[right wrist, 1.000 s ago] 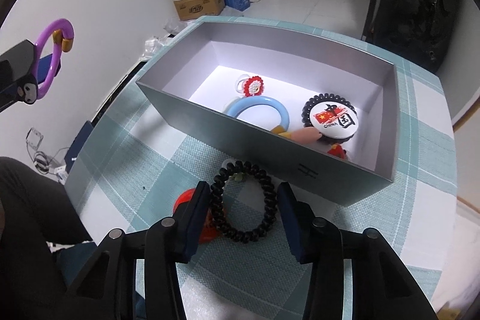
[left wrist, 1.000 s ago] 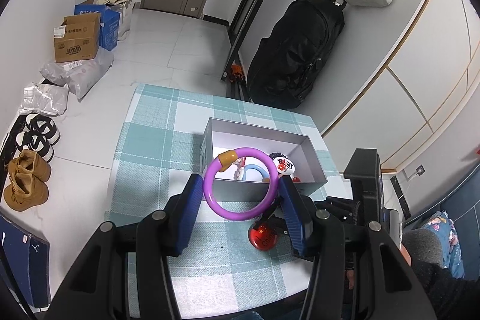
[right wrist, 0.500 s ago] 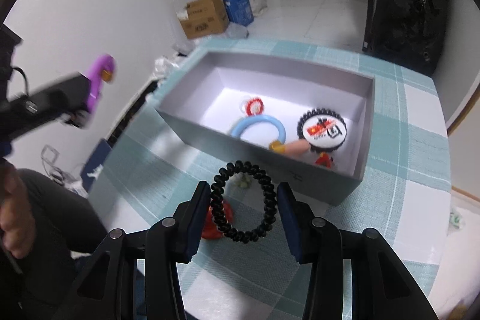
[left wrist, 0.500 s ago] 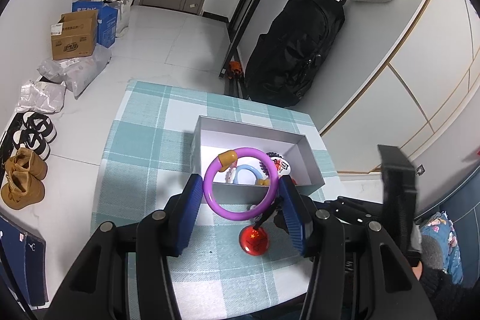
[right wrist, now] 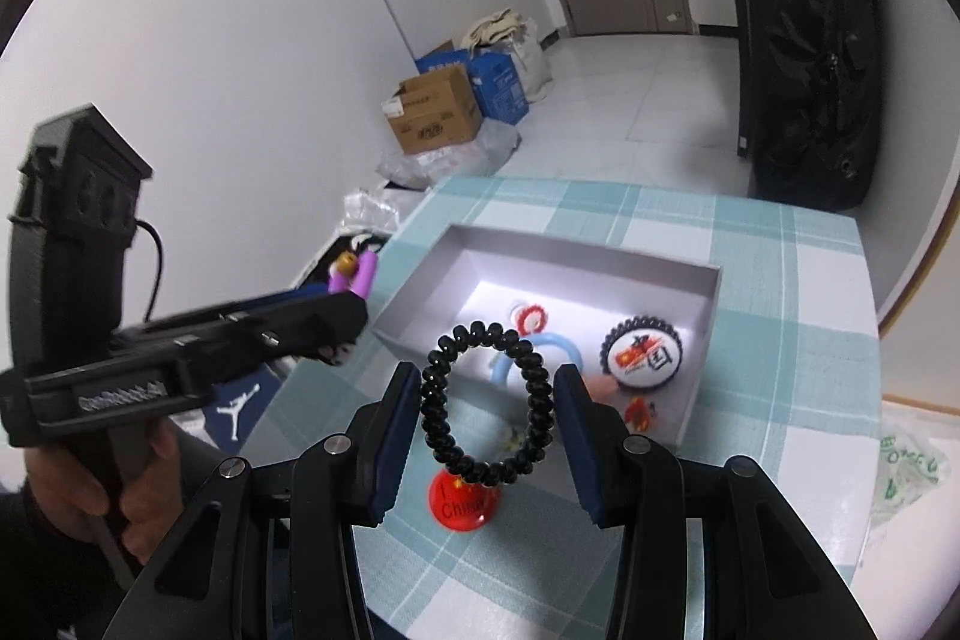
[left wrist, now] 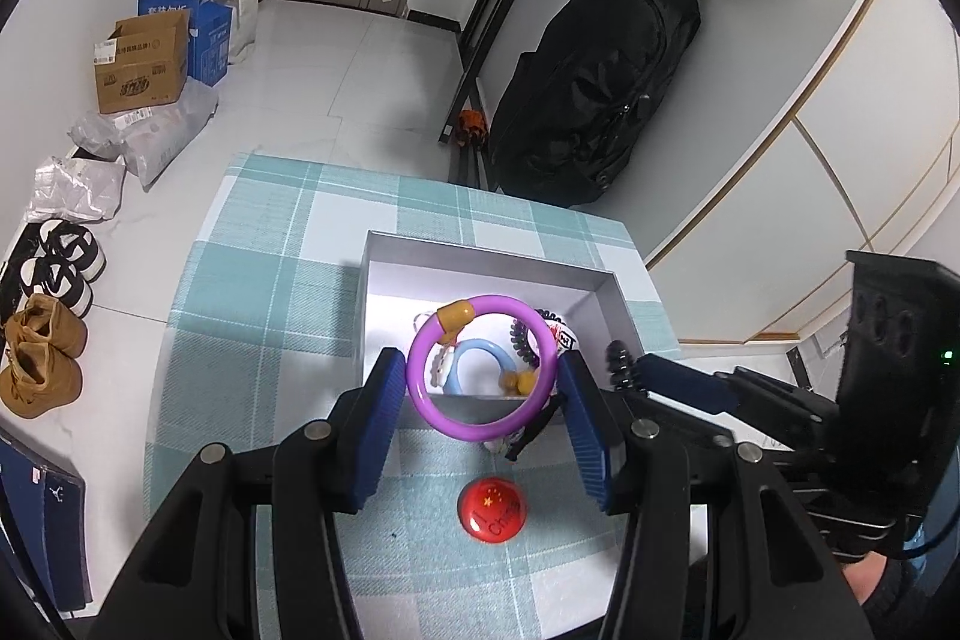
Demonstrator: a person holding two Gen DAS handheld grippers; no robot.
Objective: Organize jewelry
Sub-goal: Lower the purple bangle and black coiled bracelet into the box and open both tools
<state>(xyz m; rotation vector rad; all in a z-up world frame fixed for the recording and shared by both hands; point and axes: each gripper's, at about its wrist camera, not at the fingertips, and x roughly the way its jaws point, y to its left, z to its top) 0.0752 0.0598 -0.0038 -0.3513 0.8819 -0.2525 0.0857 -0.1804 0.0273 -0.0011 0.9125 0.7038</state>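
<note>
Standing at twelve o'clock of both grippers, the grey box (left wrist: 606, 283) could be missed: the purple bangle (left wrist: 480, 367), clamped in the part-open left gripper (left wrist: 477, 424), may roll off; the black coil band (right wrist: 486, 403), pinched by the right gripper (right wrist: 486, 436), may snag.

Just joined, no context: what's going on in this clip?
A person is sorting jewelry into a grey box on a checked table, one handheld gripper per hand. The left gripper holds a purple ring; the right gripper holds a black coil band. Both are up in the air on the near side of the box. The box already contains a blue ring and a round badge. A red badge lies on the table in front of it.
</note>
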